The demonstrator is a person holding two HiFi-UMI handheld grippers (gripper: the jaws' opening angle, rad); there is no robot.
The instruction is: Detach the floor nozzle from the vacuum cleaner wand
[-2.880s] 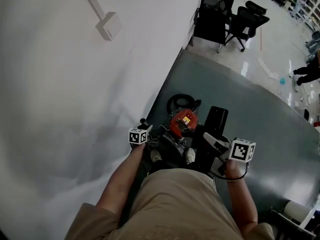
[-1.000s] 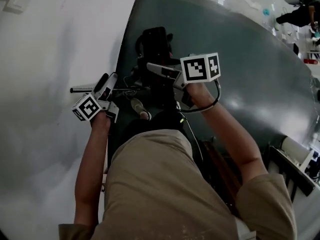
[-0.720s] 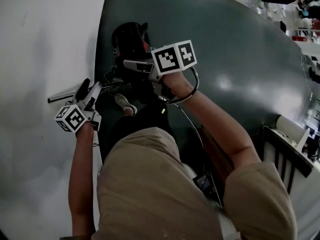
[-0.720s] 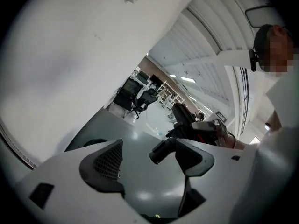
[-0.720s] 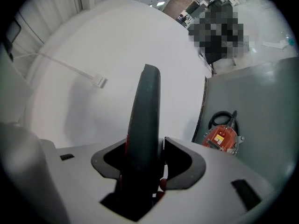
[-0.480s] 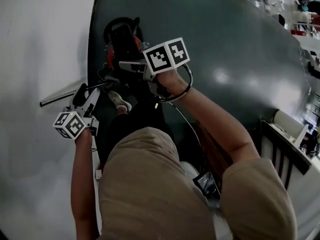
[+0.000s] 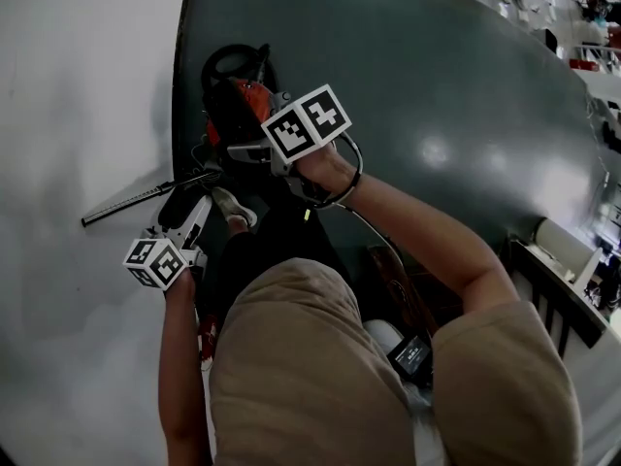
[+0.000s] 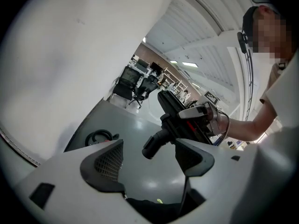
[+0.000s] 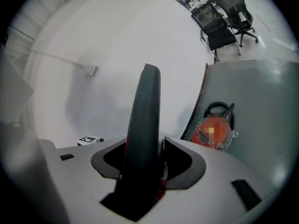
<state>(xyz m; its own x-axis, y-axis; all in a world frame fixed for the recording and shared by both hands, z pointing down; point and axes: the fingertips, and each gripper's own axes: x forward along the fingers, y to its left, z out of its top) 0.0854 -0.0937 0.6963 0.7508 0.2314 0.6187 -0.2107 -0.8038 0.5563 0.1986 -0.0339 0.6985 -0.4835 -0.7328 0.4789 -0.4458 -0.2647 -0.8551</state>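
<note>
My right gripper (image 7: 236,149) is shut on the black floor nozzle (image 7: 229,115), held over the red vacuum cleaner body (image 7: 254,95). In the right gripper view the nozzle's flat edge (image 9: 145,111) rises from between the jaws of the right gripper (image 9: 145,155). My left gripper (image 7: 198,210) is open, lower left of the nozzle. In the left gripper view the nozzle's neck (image 8: 155,145) shows an open end just beyond the spread jaws of the left gripper (image 8: 147,158), touching neither. The thin dark wand (image 7: 146,194) lies apart, stretching left over the white surface.
A black hose coil (image 7: 231,58) lies behind the vacuum on the dark grey floor mat (image 7: 408,76). A white wall (image 7: 78,115) borders the mat on the left. The person's shoe (image 7: 234,208) is beside the left gripper. Office chairs (image 8: 131,85) stand far off.
The left gripper has drawn back from the wand, down and to the right in the picture. The right gripper has sunk a little with the nozzle, nearer the red vacuum body.
</note>
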